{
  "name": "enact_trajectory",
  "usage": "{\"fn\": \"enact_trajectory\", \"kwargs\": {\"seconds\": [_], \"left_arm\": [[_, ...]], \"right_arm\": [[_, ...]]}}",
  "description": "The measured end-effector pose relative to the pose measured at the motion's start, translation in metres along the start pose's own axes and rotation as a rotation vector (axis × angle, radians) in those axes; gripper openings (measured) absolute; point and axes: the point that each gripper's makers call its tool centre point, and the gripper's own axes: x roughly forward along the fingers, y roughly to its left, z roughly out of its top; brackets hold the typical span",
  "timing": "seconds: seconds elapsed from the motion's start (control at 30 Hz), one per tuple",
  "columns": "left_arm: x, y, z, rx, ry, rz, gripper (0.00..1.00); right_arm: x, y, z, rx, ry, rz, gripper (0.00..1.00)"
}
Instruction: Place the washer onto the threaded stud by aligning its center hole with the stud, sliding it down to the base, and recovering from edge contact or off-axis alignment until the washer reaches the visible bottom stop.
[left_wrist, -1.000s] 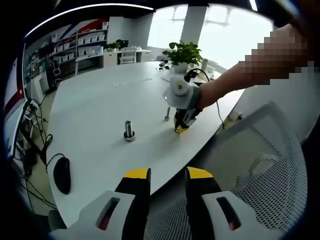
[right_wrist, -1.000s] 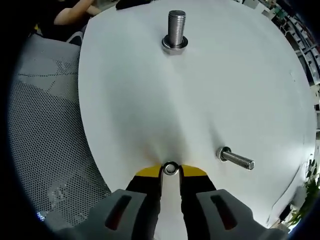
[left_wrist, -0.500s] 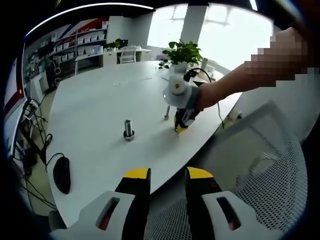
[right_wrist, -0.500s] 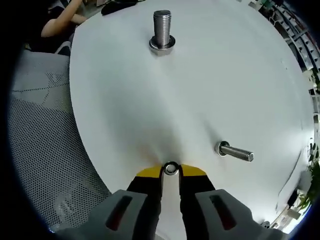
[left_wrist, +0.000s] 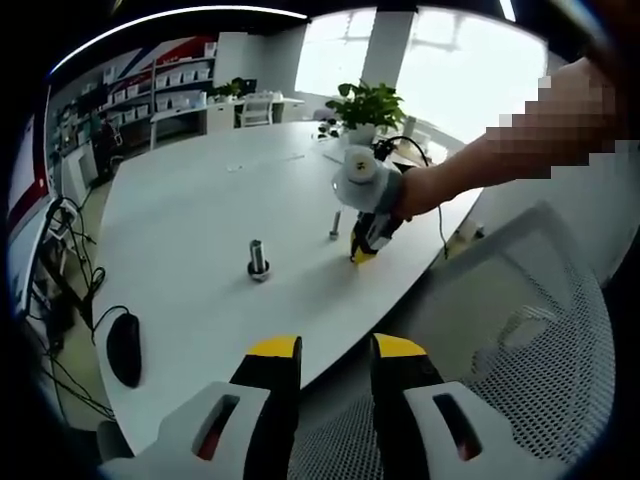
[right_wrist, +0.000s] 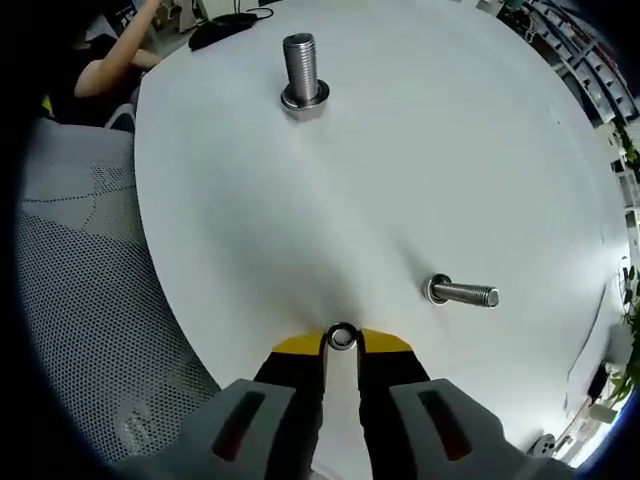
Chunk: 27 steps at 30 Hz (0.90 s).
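Note:
In the right gripper view, my right gripper (right_wrist: 341, 340) is shut on a small steel washer (right_wrist: 341, 337), held flat between the yellow tips just above the white table (right_wrist: 420, 150). A thick threaded stud (right_wrist: 301, 75) stands upright on its base far ahead of the tips. A thinner bolt (right_wrist: 462, 293) stands closer, to the right. The left gripper view shows the right gripper (left_wrist: 358, 255) from afar, tips down near the table's edge, between the thin bolt (left_wrist: 334, 228) and the rim. The thick stud (left_wrist: 258, 262) stands to its left. My left gripper (left_wrist: 337, 350) hangs open off the table.
A mesh office chair (left_wrist: 520, 340) sits by the table's edge, also the mesh chair (right_wrist: 80, 300) on the left. A black mouse (left_wrist: 124, 348) lies at the near left rim. A potted plant (left_wrist: 365, 105) and cables sit at the far end. A person's hand (right_wrist: 110, 60) rests beyond the table.
The right gripper view has swung, so both studs sit further left and higher in it. The washer stays between the right jaws. The left gripper has not moved.

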Motion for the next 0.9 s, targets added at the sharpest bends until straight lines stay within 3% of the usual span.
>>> {"fn": "enact_trajectory", "kwargs": {"seconds": [0.47,0.9], "left_arm": [[-0.001,-0.001,0.003,0.001,-0.011,-0.001,0.25],[0.0,0.001,0.003,0.004,-0.013,-0.003,0.25]], "right_arm": [[-0.01,-0.014,-0.003,0.034,-0.017,-0.017,0.13],[-0.033,-0.036,0.011,0.051,-0.065,-0.054,0.13]]}}
